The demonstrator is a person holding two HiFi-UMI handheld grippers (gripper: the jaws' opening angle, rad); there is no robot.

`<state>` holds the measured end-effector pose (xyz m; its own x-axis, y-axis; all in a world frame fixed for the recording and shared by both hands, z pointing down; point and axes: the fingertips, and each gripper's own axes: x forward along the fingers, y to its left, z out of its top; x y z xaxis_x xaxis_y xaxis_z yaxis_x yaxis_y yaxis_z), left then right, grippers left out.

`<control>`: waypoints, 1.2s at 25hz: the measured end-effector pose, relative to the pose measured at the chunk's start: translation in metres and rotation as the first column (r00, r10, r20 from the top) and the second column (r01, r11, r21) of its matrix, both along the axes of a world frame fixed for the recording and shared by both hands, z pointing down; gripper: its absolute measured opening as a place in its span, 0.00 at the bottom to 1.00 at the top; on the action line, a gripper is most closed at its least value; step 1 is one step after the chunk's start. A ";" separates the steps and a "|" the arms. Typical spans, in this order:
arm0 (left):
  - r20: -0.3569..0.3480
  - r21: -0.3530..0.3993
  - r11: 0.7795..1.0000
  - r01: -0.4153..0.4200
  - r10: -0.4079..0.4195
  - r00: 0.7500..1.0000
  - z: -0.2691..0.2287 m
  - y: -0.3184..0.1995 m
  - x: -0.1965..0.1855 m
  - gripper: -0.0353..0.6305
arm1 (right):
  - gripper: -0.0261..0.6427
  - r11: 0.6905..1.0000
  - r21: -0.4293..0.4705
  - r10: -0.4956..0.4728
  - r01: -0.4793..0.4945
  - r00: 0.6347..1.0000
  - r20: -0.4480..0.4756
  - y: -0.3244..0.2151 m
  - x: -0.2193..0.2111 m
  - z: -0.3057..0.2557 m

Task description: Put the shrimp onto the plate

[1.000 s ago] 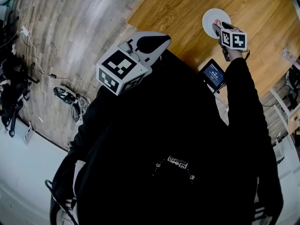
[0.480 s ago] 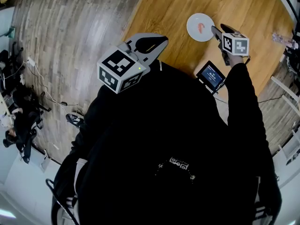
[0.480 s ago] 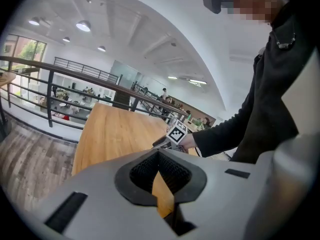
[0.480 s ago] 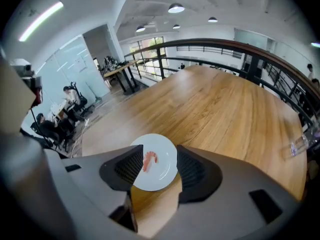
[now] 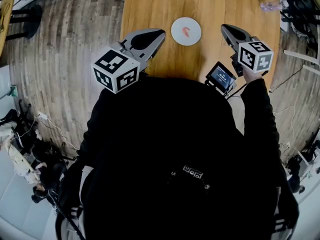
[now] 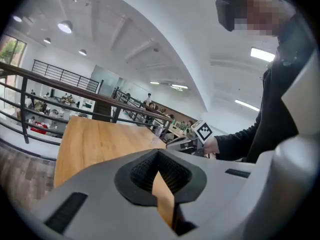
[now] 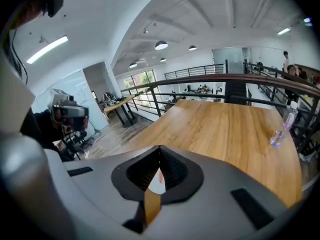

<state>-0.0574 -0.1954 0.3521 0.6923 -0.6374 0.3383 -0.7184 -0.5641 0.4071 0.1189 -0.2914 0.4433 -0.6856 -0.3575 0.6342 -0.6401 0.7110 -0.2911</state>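
Toward the near edge of the table (image 5: 150, 4), about midway between its left and right edges, the shrimp (image 5: 185, 32) is lying on the white plate (image 5: 193, 37). I am holding the left gripper (image 5: 160, 33) over the table's left side, beside the plate and apart from it, its jaws clenching together on nothing. The right gripper (image 5: 224, 28) is hovering off the plate's right side, touching nothing. Its jaws have just been closing and are now pressing together empty, with plate and shrimp showing beyond their tips. A small screen (image 5: 221, 77) is showing by the near edge, and a clear bottle (image 5: 271, 5) is resting by the right edge, well apart from the plate.
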 end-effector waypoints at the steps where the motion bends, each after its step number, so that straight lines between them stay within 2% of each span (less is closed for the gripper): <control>1: -0.028 -0.002 1.000 -0.010 0.010 1.000 -0.003 -0.005 0.001 0.05 | 0.07 1.000 -0.010 0.008 -0.008 1.000 0.024 0.005 0.000 -0.006; 3: -0.069 -0.012 1.000 -0.026 0.025 0.997 -0.005 -0.013 0.006 0.05 | 0.07 0.999 -0.027 0.023 -0.022 0.999 0.048 0.012 0.003 -0.012; 7: -0.057 0.026 0.997 -0.079 0.081 0.995 -0.014 -0.024 0.023 0.05 | 0.07 0.997 -0.014 0.072 -0.071 0.992 0.106 0.024 0.018 -0.044; 10: -0.044 0.086 0.988 -0.125 0.129 0.991 -0.030 -0.027 0.033 0.05 | 0.07 0.992 0.090 0.070 -0.086 0.983 0.172 0.038 0.018 -0.092; 14: -0.027 0.107 0.974 -0.199 0.203 0.979 -0.034 -0.030 0.044 0.05 | 0.07 0.957 0.268 0.104 -0.115 0.993 0.055 0.035 0.020 -0.121; 19: -0.032 0.101 0.963 -0.251 0.255 0.966 -0.029 -0.025 0.061 0.05 | 0.07 0.958 0.245 0.114 -0.147 0.983 0.143 0.042 0.027 -0.127; 24: -0.038 0.120 0.957 -0.264 0.270 0.962 -0.021 -0.029 0.058 0.05 | 0.07 0.956 0.249 0.123 -0.156 0.982 0.143 0.048 0.022 -0.128; 30: -0.038 0.143 0.956 -0.256 0.264 0.964 -0.022 -0.017 0.079 0.05 | 0.07 0.963 0.242 0.088 -0.117 0.988 0.127 0.062 0.031 -0.127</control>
<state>0.0218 -0.2120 0.3301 0.8555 -0.4701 0.2170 -0.5178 -0.7809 0.3495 0.1503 -0.2291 0.3161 -0.6999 -0.5653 0.4365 -0.6858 0.7026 -0.1897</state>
